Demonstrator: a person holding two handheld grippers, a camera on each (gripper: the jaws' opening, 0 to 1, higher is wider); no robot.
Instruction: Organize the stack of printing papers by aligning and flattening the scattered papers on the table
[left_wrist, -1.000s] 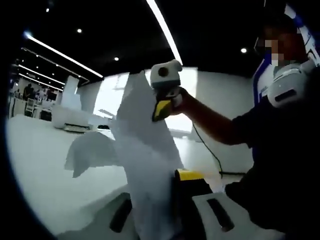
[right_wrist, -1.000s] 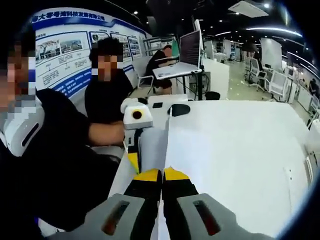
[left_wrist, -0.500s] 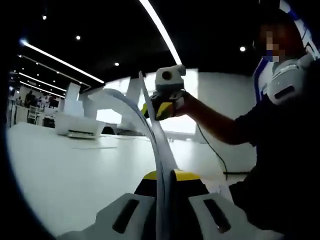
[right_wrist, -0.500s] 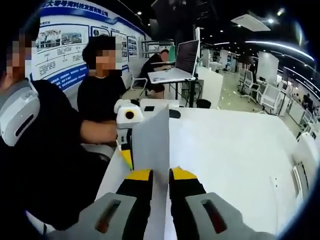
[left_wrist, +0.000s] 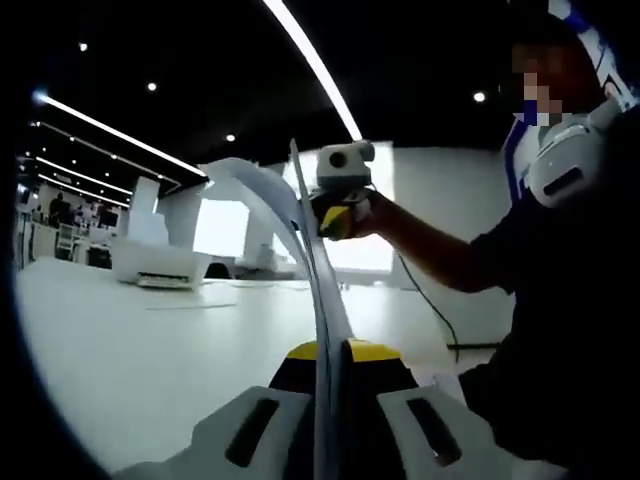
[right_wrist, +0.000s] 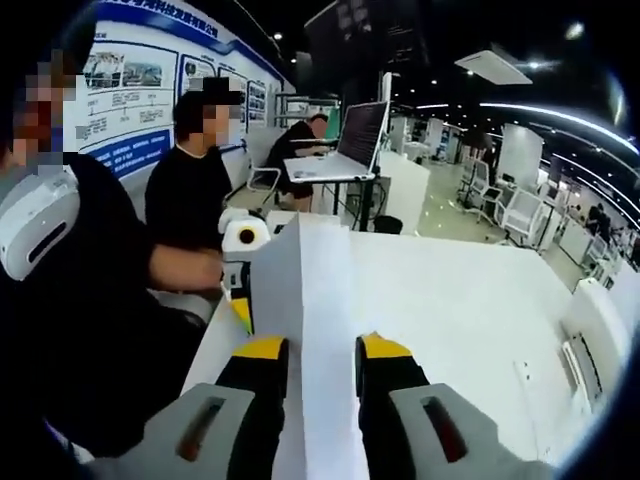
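Your left tool (left_wrist: 328, 352) is clamped on the paper stack (left_wrist: 305, 240), which stands edge-on and arches up above the white worktop (left_wrist: 130, 340). Your right tool (right_wrist: 311, 345) has its jaws parted around the stack's other end, sheets lying between them. A printer (left_wrist: 160, 266) sits far back.

No legible text anywhere. Wall display board (right_wrist: 150, 75) in right gripper view, behind the seated people: blue header strip w/ white characters, photo panels + caption lines below, all too small/blurred to read. Laptop (right_wrist: 345, 140) right of board: screen dark, nothing readable. Sheets of paper (right_wrist: 310, 300) below board, between the jaws: blank. Left gripper view: printer (left_wrist: 165, 265) on table (left_wrist: 150, 350), no label readable; paper sheets (left_wrist: 310, 260) blank.
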